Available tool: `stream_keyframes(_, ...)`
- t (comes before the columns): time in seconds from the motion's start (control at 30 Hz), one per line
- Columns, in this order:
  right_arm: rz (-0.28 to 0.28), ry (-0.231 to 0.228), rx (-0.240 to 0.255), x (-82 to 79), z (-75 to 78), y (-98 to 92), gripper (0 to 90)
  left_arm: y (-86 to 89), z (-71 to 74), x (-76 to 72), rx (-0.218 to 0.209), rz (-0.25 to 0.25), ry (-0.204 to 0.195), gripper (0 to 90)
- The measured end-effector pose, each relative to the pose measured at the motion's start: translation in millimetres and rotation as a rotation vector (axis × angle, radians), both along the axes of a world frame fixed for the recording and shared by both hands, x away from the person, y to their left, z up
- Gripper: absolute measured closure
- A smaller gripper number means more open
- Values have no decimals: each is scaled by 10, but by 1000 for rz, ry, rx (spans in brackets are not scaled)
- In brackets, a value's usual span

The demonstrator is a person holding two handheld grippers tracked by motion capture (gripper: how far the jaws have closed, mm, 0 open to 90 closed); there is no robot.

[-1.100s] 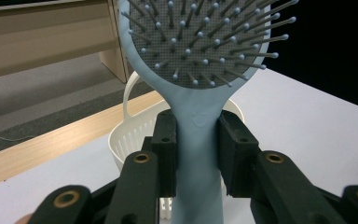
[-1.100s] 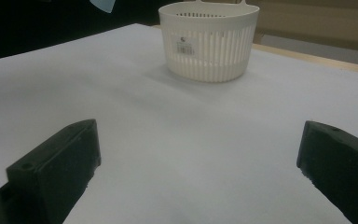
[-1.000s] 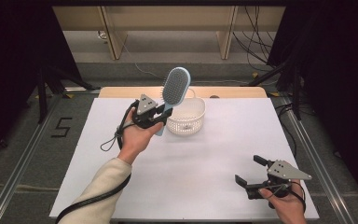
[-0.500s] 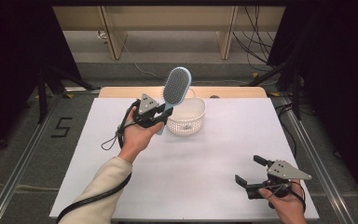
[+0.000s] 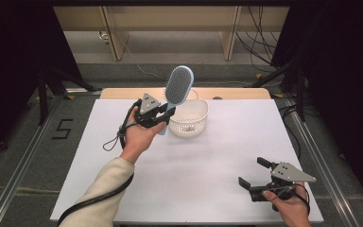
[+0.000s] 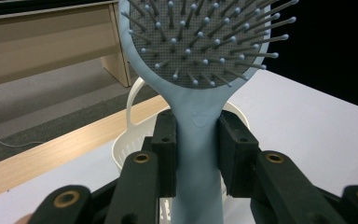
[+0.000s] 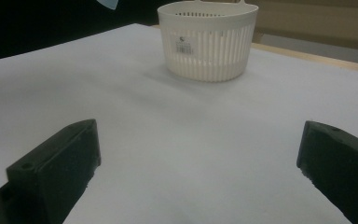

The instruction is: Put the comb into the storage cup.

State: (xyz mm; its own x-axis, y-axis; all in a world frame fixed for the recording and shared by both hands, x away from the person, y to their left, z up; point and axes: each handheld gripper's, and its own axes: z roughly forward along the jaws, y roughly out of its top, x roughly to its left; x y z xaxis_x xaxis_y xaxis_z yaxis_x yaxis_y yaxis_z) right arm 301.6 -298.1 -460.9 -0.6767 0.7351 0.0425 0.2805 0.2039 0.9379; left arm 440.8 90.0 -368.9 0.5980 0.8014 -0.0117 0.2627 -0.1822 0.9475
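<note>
Right claw (image 5: 255, 174), nearest at five o'clock on the white surface (image 5: 208, 189), rests low with its jaws wide apart and nothing between them. Left claw (image 5: 163, 113), farther off at eleven o'clock, is clamped on the handle of a pale blue brush (image 5: 176, 90), held upright with the bristled head on top. Just beyond it at twelve o'clock stands a white slotted basket (image 5: 189, 124), which looks bare inside. Judging by this, the pickup is done; lowering the brush into the basket and letting go remain. Nothing lies between brush and basket; a wooden edge (image 5: 236, 93) borders the far side
</note>
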Motion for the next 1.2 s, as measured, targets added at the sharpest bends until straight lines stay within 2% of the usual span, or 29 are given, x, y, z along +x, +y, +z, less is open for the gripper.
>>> stream_keyframes(0.63, 2, -6, -1, 0, 0, 3, 2, -36, 84, 52, -14, -10, -10, 700)
stream_keyframes(1.2, 1, -3, 6, -2, 3, 4, 2, -87, 87, 100, -17, -16, -8, 700)
